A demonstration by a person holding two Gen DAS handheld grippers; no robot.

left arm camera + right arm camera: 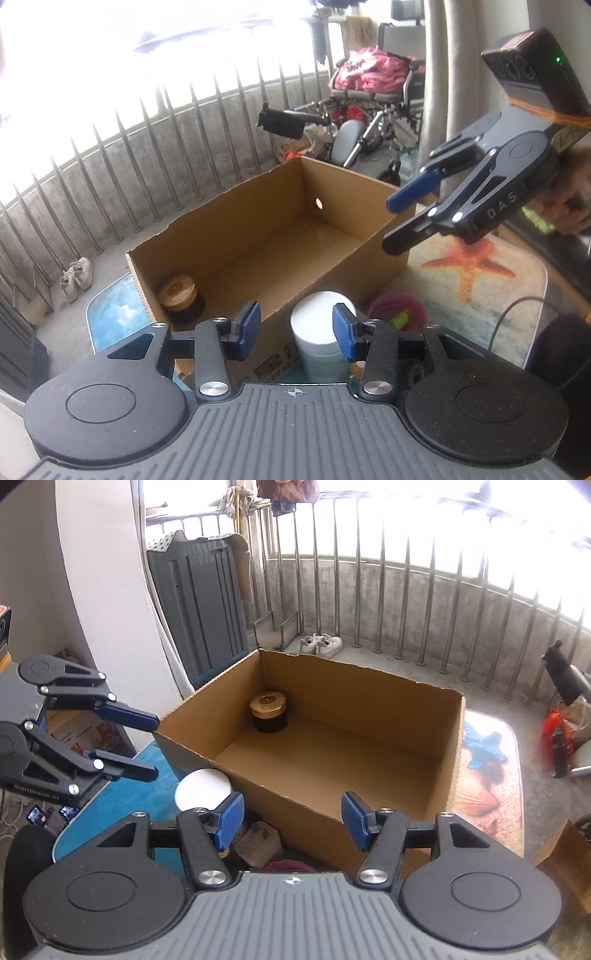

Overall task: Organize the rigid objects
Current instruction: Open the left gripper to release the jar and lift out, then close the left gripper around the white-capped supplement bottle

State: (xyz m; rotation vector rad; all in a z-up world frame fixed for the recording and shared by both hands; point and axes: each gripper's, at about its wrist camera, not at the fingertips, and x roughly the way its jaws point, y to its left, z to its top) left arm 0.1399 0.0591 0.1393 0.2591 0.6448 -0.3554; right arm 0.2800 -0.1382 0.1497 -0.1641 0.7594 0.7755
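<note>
Left wrist view: left gripper (295,332) is spread, nothing clamped. The white canister (320,334) stands upright outside the cardboard box (229,236), long axis vertical, lid up. Centre the pads on its wall before closing.

Right wrist view: right gripper (291,818) hangs spread and unloaded over the box rim; the gold-lidded jar (268,712) stands upright in the far corner.

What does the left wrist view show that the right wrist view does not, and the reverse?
Only the left wrist view: a wheelchair piled with pink cloth, an orange starfish print on the mat and a pink bowl beside the box.

Only the right wrist view: a dark grey slatted panel leaning on the wall and a blue starfish print.

Both: the open brown cardboard box, the gold-lidded dark jar in its corner, the white cylindrical canister outside it, white sneakers, and both grippers open and empty.
</note>
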